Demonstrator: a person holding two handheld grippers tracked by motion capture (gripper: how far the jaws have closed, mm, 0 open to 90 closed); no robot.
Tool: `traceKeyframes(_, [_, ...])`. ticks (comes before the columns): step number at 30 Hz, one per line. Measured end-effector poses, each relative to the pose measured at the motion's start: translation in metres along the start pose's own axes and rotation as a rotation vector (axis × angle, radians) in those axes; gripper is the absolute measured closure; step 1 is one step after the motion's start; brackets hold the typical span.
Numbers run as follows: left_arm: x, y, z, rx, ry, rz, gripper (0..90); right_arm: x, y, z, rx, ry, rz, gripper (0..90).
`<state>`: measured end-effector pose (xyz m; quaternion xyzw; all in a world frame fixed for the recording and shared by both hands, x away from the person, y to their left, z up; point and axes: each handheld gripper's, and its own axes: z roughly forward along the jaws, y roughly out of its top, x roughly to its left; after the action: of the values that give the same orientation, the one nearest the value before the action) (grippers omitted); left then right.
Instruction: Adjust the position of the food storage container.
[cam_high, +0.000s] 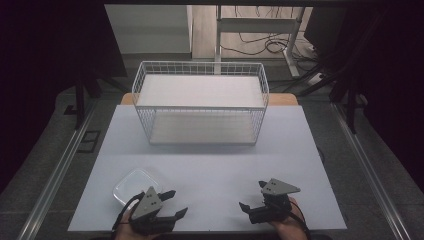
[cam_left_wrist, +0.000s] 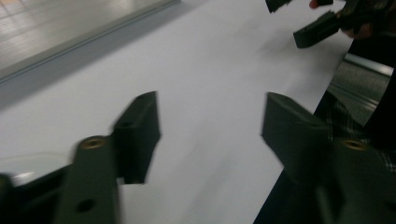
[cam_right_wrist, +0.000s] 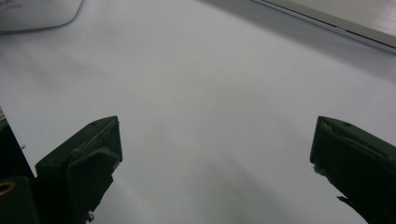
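The clear plastic container (cam_high: 136, 185) lies on the white tabletop (cam_high: 210, 165), near its front edge and well in front of the white wire basket (cam_high: 200, 102). It sits just beside the left tongs (cam_high: 170, 204), behind them and toward the left, with its rounded square form showing no clear long axis. The left tongs stand spread, nothing between the jaws, and they point away from the container, toward the right tongs (cam_high: 252, 197), so I judge a turn back is needed to take it. The right tongs are also spread and empty, well apart from the container. The high view shows the whole container; the left gripper view catches a pale edge (cam_left_wrist: 28, 163) of it, the right gripper view one corner (cam_right_wrist: 37, 14).
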<state>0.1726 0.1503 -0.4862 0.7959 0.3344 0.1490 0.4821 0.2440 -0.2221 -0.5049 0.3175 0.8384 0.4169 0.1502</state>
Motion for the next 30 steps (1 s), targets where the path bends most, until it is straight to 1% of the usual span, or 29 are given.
traceKeyframes(2, [0.004, -0.003, -0.006, -0.010, -0.001, -0.025, 53.4, 0.000, 0.000, 0.001, -0.001, 0.004, 0.001, 2.1])
traceKeyframes(4, [0.006, -0.005, -0.012, -0.002, 0.023, -0.036, 62.9, 0.000, 0.000, 0.001, 0.002, 0.004, -0.005, 2.2])
traceKeyframes(6, [0.008, -0.007, -0.018, 0.008, 0.050, -0.032, 71.3, 0.000, 0.000, 0.001, 0.007, 0.005, -0.008, 2.3])
traceKeyframes(7, [0.008, -0.007, -0.018, 0.008, 0.050, -0.032, 74.9, 0.000, 0.000, 0.001, 0.007, 0.005, -0.008, 2.3])
traceKeyframes(8, [0.010, -0.010, -0.029, 0.028, 0.095, -0.014, 78.8, 0.000, -0.001, 0.001, 0.007, 0.004, -0.011, 2.3])
traceKeyframes(9, [0.012, -0.011, -0.035, 0.030, 0.109, -0.013, 82.6, 0.000, -0.001, 0.001, 0.006, 0.004, -0.011, 2.3])
traceKeyframes(11, [0.017, -0.015, -0.047, 0.022, 0.121, -0.033, 88.6, 0.000, -0.001, 0.001, 0.007, 0.003, -0.011, 2.3])
traceKeyframes(13, [0.024, -0.022, -0.060, 0.014, 0.138, -0.066, 90.0, 0.000, -0.001, 0.001, 0.010, 0.003, -0.011, 2.3])
traceKeyframes(17, [0.034, -0.035, -0.080, 0.025, 0.202, -0.093, 90.0, 0.000, -0.001, 0.001, 0.011, 0.004, -0.013, 2.4])
traceKeyframes(20, [0.042, -0.043, -0.093, 0.020, 0.222, -0.124, 90.0, 0.000, -0.001, 0.002, 0.016, 0.006, -0.016, 2.5])
traceKeyframes(22, [0.046, -0.051, -0.102, 0.026, 0.234, -0.145, 90.0, 0.000, -0.001, 0.003, 0.021, 0.003, -0.017, 2.5])
traceKeyframes(24, [0.049, -0.063, -0.107, 0.032, 0.225, -0.173, 90.0, 0.000, -0.001, 0.003, 0.021, 0.001, -0.018, 2.6])
traceKeyframes(25, [0.049, -0.063, -0.107, 0.032, 0.225, -0.173, 90.0, 0.000, -0.001, 0.003, 0.022, -0.001, -0.019, 2.6])
traceKeyframes(26, [0.051, -0.067, -0.108, 0.039, 0.226, -0.182, 90.0, 0.000, -0.001, 0.003, 0.022, -0.001, -0.019, 2.6])
traceKeyframes(27, [0.053, -0.072, -0.106, 0.045, 0.211, -0.196, 90.0, -0.001, -0.001, 0.003, 0.023, -0.006, -0.020, 2.6])
traceKeyframes(28, [0.053, -0.072, -0.104, 0.045, 0.203, -0.202, 90.0, -0.001, -0.001, 0.003, 0.025, -0.008, -0.020, 2.6])
traceKeyframes(30, [0.053, -0.072, -0.102, 0.050, 0.199, -0.201, 90.0, -0.001, -0.001, 0.004, 0.028, -0.005, -0.019, 2.7])
